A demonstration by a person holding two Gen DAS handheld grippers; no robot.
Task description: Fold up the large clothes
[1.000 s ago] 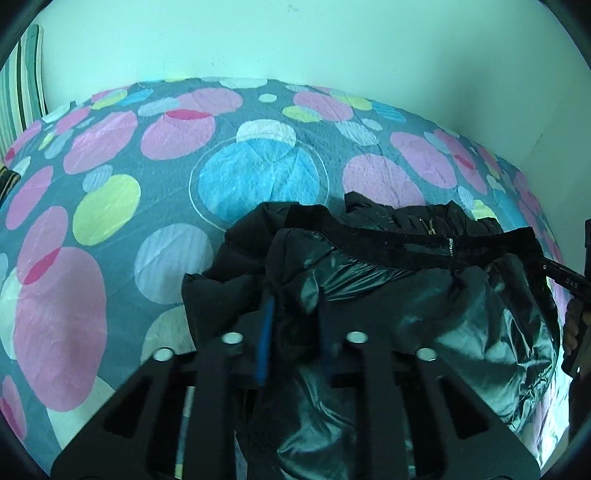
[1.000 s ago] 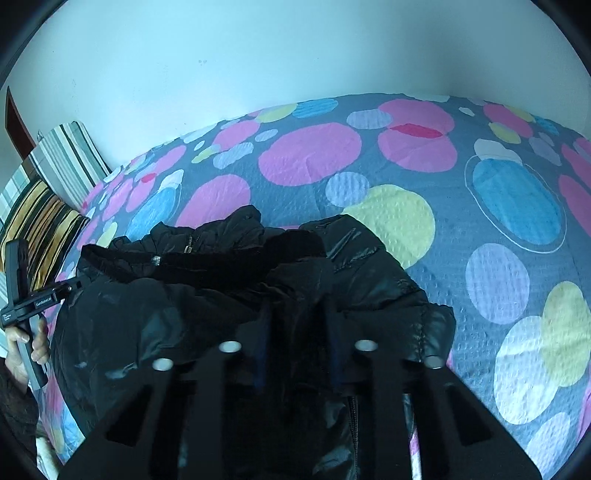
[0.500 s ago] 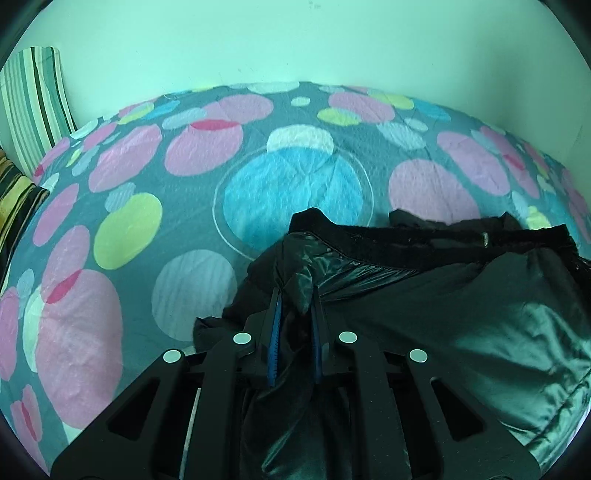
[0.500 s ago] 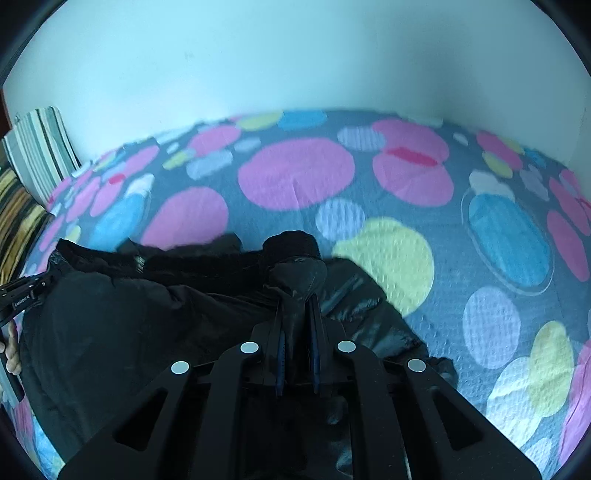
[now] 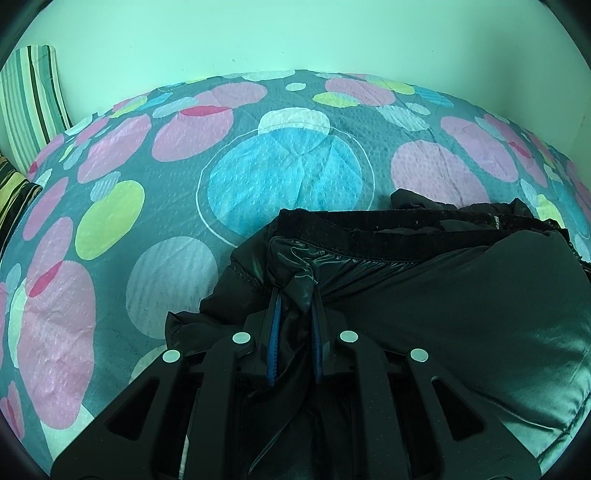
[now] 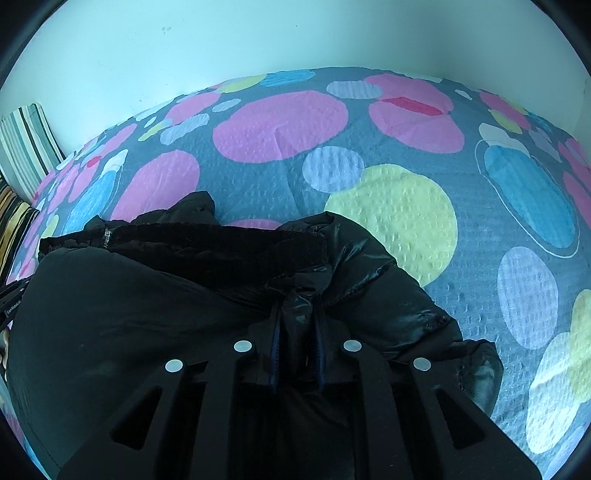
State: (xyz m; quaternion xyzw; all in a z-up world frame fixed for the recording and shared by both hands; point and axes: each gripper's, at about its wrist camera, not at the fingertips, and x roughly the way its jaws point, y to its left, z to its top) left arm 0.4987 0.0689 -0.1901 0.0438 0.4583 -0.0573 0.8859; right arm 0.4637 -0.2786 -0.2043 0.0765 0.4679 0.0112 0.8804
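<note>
A shiny black puffer jacket [image 5: 461, 295] lies on a bed with a spotted cover [image 5: 166, 192]; its dark collar band runs across the top. My left gripper [image 5: 295, 299] is shut on a fold of the jacket's left shoulder. My right gripper [image 6: 297, 310] is shut on a fold of the jacket [image 6: 129, 314] at the right shoulder. The jacket is stretched between the two grippers. The left gripper's tip shows at the left edge of the right wrist view [image 6: 13, 301]. The jacket's lower part is hidden below both grippers.
Striped pillows [image 5: 31, 103] lean at the far left against the pale wall [image 5: 295, 33]; they also show in the right wrist view [image 6: 26, 147]. The spotted cover [image 6: 406, 155] stretches beyond the jacket to the wall.
Both grippers closed onto jacket folds and drew apart, pulling the collar edge straight and taut. The jacket went from bunched to spread flat. The views tilted up slightly.
</note>
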